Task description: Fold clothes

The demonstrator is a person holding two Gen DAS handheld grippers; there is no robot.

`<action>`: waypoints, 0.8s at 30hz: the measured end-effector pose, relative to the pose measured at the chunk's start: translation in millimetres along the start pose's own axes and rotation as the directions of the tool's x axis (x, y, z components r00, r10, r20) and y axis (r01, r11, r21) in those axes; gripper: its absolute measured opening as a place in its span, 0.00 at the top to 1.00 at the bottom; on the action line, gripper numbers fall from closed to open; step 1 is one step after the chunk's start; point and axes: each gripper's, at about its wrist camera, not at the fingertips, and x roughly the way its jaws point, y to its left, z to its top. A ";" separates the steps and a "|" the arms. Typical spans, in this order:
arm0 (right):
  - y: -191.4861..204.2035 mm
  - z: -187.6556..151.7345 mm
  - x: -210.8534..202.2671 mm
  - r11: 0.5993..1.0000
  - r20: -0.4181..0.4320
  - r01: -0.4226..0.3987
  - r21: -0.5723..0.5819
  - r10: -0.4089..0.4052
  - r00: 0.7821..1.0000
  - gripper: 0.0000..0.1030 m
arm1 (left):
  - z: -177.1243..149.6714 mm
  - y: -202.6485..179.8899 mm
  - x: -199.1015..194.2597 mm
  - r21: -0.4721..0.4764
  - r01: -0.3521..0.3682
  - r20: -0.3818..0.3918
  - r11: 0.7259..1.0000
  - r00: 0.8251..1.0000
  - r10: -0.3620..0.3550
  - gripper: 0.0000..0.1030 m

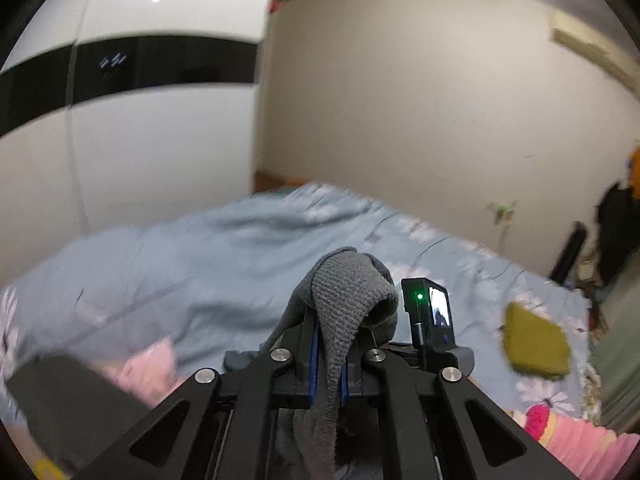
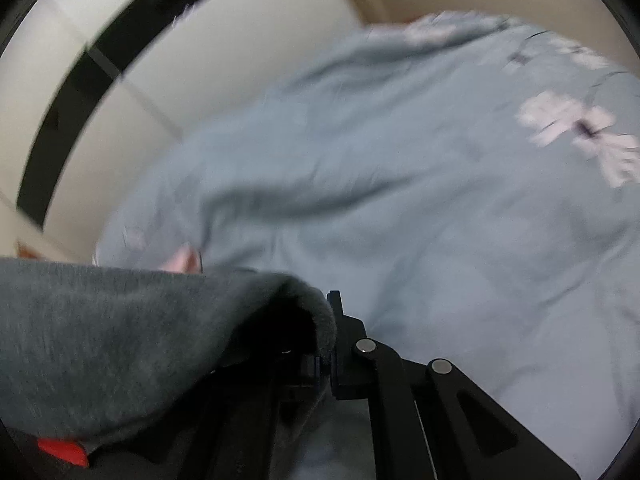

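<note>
Both grippers are up off the bed (image 1: pixel 168 264) with one grey garment (image 1: pixel 344 292) strung between them. The left gripper (image 1: pixel 330 360) has its jaws pinched tight on a ribbed edge of it; the cloth humps up over the jaw tips and a strip of it trails back between the blue pads (image 1: pixel 314 364) toward the handle. The right gripper (image 2: pixel 326 356) also looks clamped on the garment: a thick fold drapes over its jaws and hides the left one, while the right one stands clear against the blue floral bedspread ahead, and the jaws seem drawn right in on the cloth. A red patch (image 2: pixel 64 451), maybe a label, shows at the low left of that fold. Ahead and to the right of the left jaws lies an olive piece (image 1: pixel 536 344) that looks already folded flat; pink cloth (image 1: pixel 580 436) sits low and right of them, and another pink bit (image 1: pixel 148 364) low and left, both seemingly unfolded, though blur makes that hard to call. As I judge it, the job is somewhere in the middle: one piece possibly done, the grey one only picked up by two points and not yet spread or creased, and the pink ones waiting. Next the grey garment needs stretching out and laying flat on the bed.
</note>
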 end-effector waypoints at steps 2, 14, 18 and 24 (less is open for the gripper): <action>-10.2 15.1 -45.5 1.000 0.097 0.023 0.016 -0.025 0.995 0.97 | 21.4 -37.5 -8.2 0.066 0.076 0.058 0.995 0.995 -0.080 0.92; 0.7 27.9 -424.5 0.908 0.703 0.419 0.019 -0.310 0.640 0.98 | 105.3 -129.4 -111.5 0.141 0.487 0.297 0.862 0.810 -0.506 0.92; 41.3 1.8 -484.8 0.866 0.791 0.498 -0.030 -0.284 0.542 0.98 | 103.6 -96.6 -136.2 0.078 0.560 0.322 0.825 0.769 -0.553 0.92; 74.2 -13.4 -474.5 0.852 0.754 0.490 -0.183 -0.198 0.626 0.97 | 65.1 -40.7 -104.9 -0.066 0.454 0.174 0.889 0.882 -0.437 0.92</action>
